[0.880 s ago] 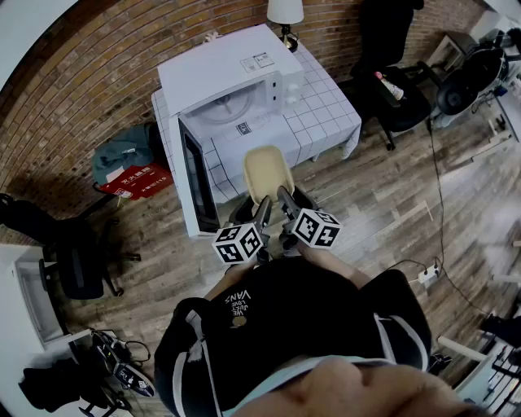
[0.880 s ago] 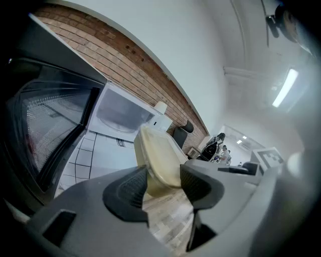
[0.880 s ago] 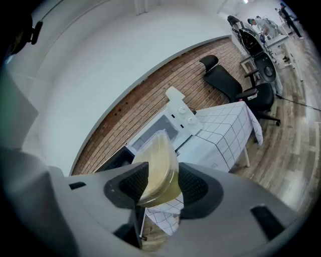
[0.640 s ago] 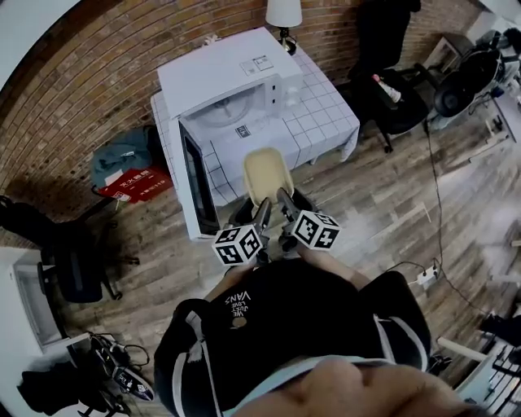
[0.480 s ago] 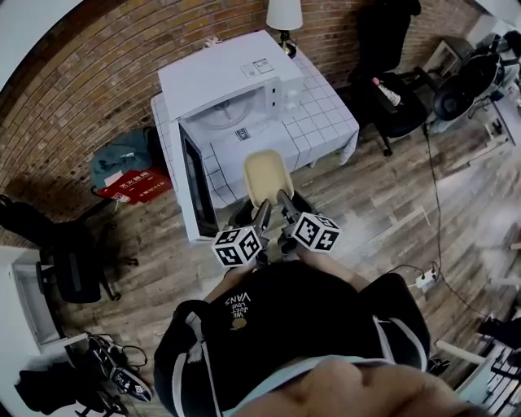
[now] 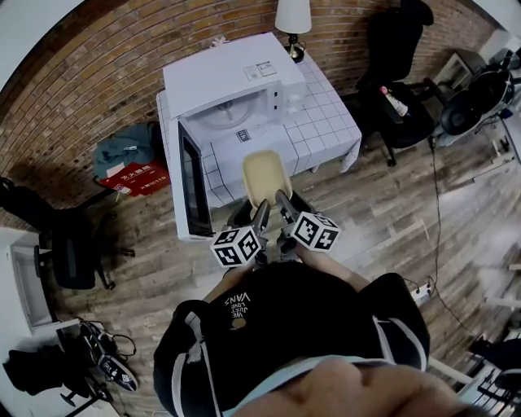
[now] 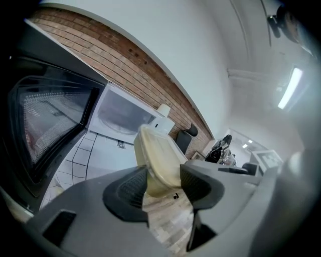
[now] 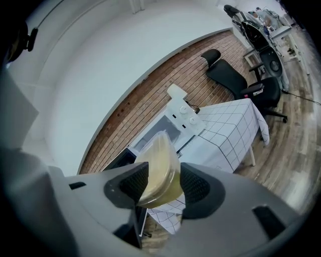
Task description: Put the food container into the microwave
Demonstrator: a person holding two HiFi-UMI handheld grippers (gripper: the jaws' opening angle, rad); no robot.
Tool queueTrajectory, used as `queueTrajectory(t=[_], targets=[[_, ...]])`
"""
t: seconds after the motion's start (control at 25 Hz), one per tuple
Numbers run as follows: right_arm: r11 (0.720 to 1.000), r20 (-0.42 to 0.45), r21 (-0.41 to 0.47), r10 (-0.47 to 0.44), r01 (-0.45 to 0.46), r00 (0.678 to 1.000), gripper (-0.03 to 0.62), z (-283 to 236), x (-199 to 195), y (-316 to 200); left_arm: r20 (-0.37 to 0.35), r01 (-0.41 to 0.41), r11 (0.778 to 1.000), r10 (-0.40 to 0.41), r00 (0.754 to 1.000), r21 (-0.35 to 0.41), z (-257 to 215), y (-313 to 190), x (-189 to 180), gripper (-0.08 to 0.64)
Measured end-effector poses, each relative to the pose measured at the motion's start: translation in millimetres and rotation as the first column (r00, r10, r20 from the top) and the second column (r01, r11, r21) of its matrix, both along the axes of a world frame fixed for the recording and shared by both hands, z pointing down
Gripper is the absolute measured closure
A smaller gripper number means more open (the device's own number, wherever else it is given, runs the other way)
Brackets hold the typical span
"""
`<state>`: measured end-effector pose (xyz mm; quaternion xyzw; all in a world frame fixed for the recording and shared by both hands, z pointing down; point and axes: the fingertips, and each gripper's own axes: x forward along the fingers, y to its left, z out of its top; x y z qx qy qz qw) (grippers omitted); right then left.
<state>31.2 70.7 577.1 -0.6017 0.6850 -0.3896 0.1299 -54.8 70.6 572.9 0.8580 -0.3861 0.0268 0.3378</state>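
Right now my left gripper [image 7: 163, 186] is clamped on the near end of the food container [image 6: 266, 174]. Its two dark pads press that end from either side at a fairly wide spread. My right gripper [image 8: 159, 186] has the same near end pinched between its pads, just beside the left one, so the two share the hold.

From the head view the container is an oblong, pale beige tub with its broad face up. Its long axis runs straight away from me, and the free far end points at the microwave [image 6: 224, 77]. It hangs in the air over the front edge of the table [image 6: 326, 122], in front of the oven's mouth and not inside it.

The microwave door [image 6: 187, 183] is swung out on the left, edge-on to me, and the white cavity [image 6: 228, 110] behind it stands open. The table carries a white cloth with a dark grid. A lamp [image 6: 291, 16] stands behind the oven against the brick wall [image 6: 98, 73], and a black office chair [image 6: 399, 106] sits off to the right on the wood floor.
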Motion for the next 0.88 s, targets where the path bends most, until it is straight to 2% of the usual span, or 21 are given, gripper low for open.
queueTrajectory(t=[0.4,0.88], targets=[[0.994,0.012,0.004,-0.113,0.113,0.994,0.413,2.8,27.2,-10.2,0.006,0.11,0.994,-0.11,0.994,0.002,1.7,-0.3,27.1,0.348],[0.972,0.001,-0.006,-0.235,0.235,0.972,0.413,11.5,54.6,-10.2,-0.003,0.233,0.972,-0.233,0.973,-0.009,10.7,10.7,55.9,0.348]])
